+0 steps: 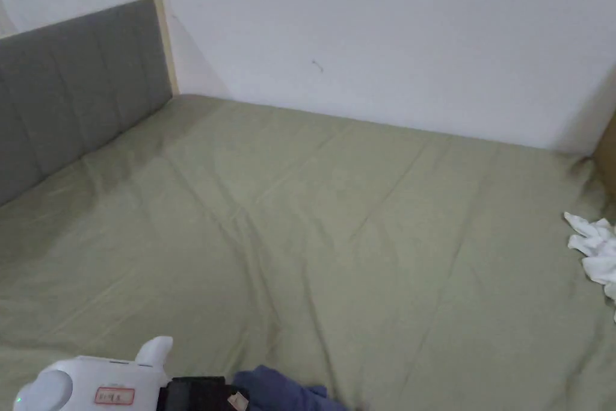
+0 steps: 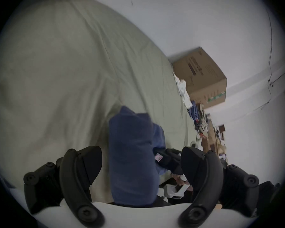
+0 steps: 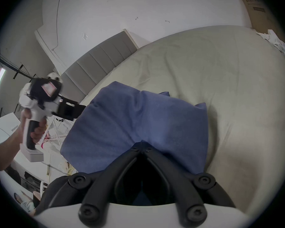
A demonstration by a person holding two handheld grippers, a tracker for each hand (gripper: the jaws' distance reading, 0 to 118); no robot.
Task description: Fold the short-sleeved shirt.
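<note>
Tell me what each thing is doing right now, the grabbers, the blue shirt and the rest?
Right gripper: shut on the shirt.
Left gripper: open, holding nothing.
Shirt: bunched up, not yet folded, one end pinched and lifted.
Sheet: spread over the bed, lightly creased.
White cloth: crumpled at the bed's edge.
Box: closed, beside the bed.

Bed (image 1: 337, 219): against the wall (image 1: 391, 33), headboard (image 1: 72, 87) at its left end. Shirt (image 1: 283, 393): bunched at the bed's near edge. Left hand-held gripper (image 1: 198, 395): just left of the shirt. Cloth heap (image 1: 595, 253): on the bed's far right edge. Cardboard box (image 2: 202, 77): beyond that heap, beside the wall.
</note>
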